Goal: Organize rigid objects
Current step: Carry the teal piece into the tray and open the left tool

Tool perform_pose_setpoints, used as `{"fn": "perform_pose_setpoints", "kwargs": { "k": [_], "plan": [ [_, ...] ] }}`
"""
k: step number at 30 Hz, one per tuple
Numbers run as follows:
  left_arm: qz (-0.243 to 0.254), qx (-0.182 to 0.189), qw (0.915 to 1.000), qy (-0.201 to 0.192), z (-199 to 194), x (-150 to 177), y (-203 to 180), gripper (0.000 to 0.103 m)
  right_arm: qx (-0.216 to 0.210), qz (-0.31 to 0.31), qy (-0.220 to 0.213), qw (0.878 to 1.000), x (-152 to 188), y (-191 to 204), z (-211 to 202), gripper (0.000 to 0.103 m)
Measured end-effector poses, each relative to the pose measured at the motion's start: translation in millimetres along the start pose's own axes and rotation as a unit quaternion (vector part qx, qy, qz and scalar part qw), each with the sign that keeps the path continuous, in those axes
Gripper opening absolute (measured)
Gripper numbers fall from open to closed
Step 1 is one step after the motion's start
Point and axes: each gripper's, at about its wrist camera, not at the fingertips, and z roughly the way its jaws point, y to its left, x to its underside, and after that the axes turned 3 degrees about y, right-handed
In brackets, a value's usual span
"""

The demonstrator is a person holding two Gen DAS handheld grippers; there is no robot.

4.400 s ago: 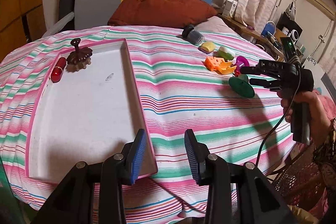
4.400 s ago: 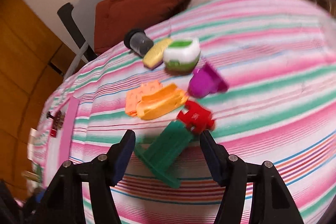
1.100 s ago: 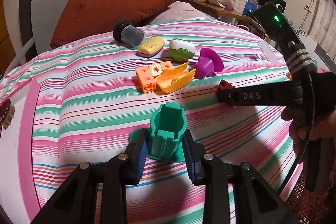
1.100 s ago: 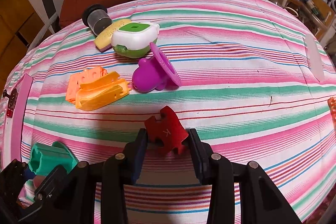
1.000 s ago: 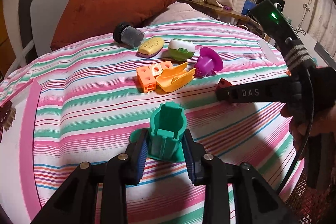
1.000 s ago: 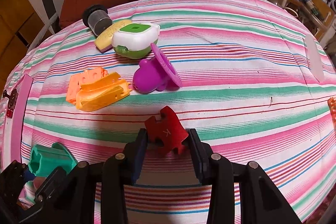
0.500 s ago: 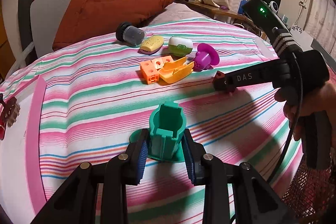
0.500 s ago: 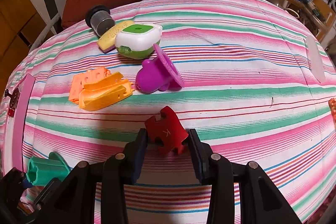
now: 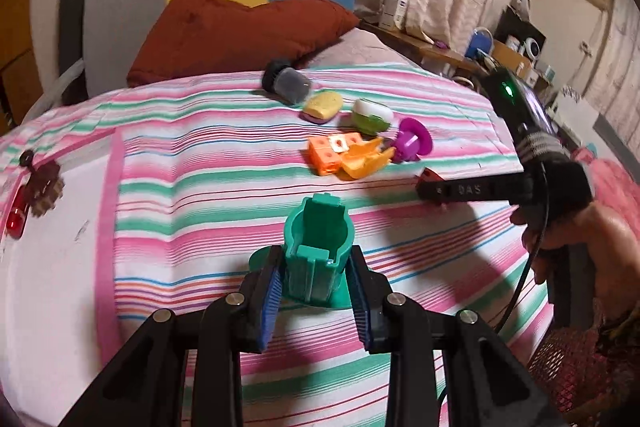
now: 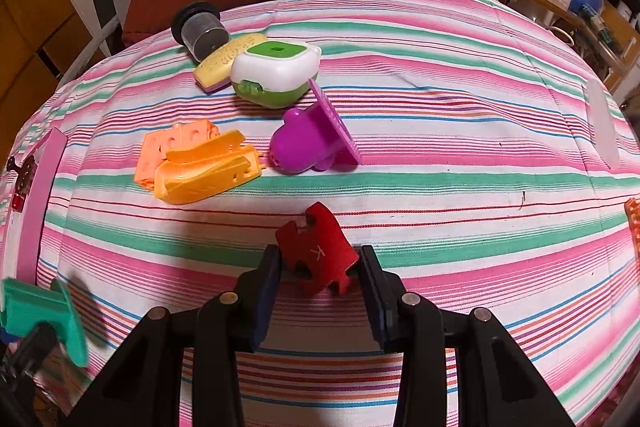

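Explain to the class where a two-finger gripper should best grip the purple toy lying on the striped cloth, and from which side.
Probably grip the purple toy across its rounded body, coming from above with one finger on either flank. It lies on its side, its thin flat disc standing on edge beside the body, and the orange scoop sits close to its left, so a low sideways approach looks crowded.

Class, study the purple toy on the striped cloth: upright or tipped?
Tipped. The purple toy lies on its side, flat disc on edge, bulb pointing toward the orange boat.
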Motion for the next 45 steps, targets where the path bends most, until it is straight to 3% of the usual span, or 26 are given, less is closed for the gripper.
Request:
{"fn": "perform_pose_setpoints", "kwargs": {
  "k": [10, 18, 25, 32, 38, 45],
  "plan": [
    [-0.077, -0.028, 0.9947, -0.063, -45, -25, 72, 0.031, 0.010, -0.011, -0.003, 1.000, 2, 5, 1, 0.040],
    [-0.128, -0.067, 0.9865, -0.077, -50, -42, 140, 0.031, 0.012, -0.007, -0.006, 1.000, 2, 6, 0, 0.040],
    [-0.159, -0.099, 0.9816, -0.038, -19, -48, 182, 0.031, -0.002, -0.008, -0.021, 1.000, -1, 8, -5, 0.040],
    [-0.157, -0.124, 0.9798, -0.008, 10, -58, 195, 0.031, -0.008, -0.011, -0.022, 1.000, 0, 9, -6, 0.040],
    [-0.153, -0.120, 0.9808, -0.005, 27, -67, 200, 0.032, -0.006, -0.008, -0.022, 1.000, 1, 7, -7, 0.040],
    [-0.193, -0.074, 0.9784, 0.013, 24, -57, 211, 0.039, -0.007, -0.007, -0.021, 1.000, 1, 7, -7, 0.040]
  ]
}}
